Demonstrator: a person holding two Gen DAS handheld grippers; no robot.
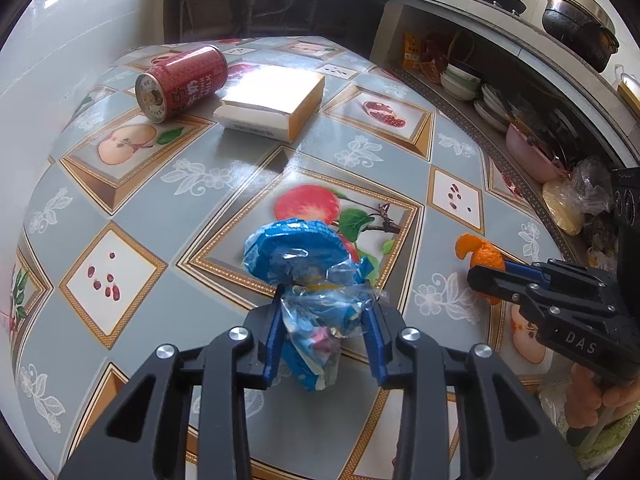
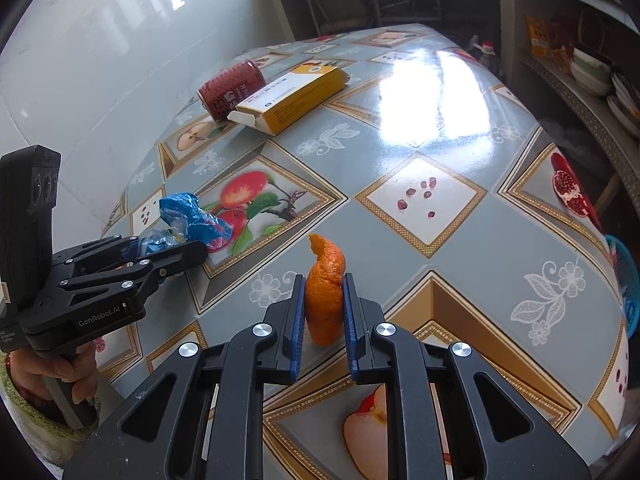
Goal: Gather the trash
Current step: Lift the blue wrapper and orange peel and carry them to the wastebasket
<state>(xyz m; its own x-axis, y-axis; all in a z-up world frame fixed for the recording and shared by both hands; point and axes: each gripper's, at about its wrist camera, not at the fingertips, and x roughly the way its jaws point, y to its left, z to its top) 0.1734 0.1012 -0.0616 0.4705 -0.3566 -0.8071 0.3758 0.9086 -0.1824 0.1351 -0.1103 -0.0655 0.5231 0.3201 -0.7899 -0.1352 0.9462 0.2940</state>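
Pinching a crumpled blue wrapper (image 1: 304,264) in the left claw (image 1: 326,320), lifted just above the fruit-patterned table (image 1: 168,216). Farther back on the table, red can (image 1: 182,80) on its side touching an opened yellow-and-white box (image 1: 276,102). Gripping an orange peel (image 2: 325,292) upright between the right claw's (image 2: 323,312) blue pads (image 2: 297,320), near the table's front.

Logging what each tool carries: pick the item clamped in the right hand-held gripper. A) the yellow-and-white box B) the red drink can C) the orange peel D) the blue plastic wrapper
C: the right hand-held gripper has its blue pads closed on the orange peel, while the blue plastic wrapper sits in the left hand-held gripper.
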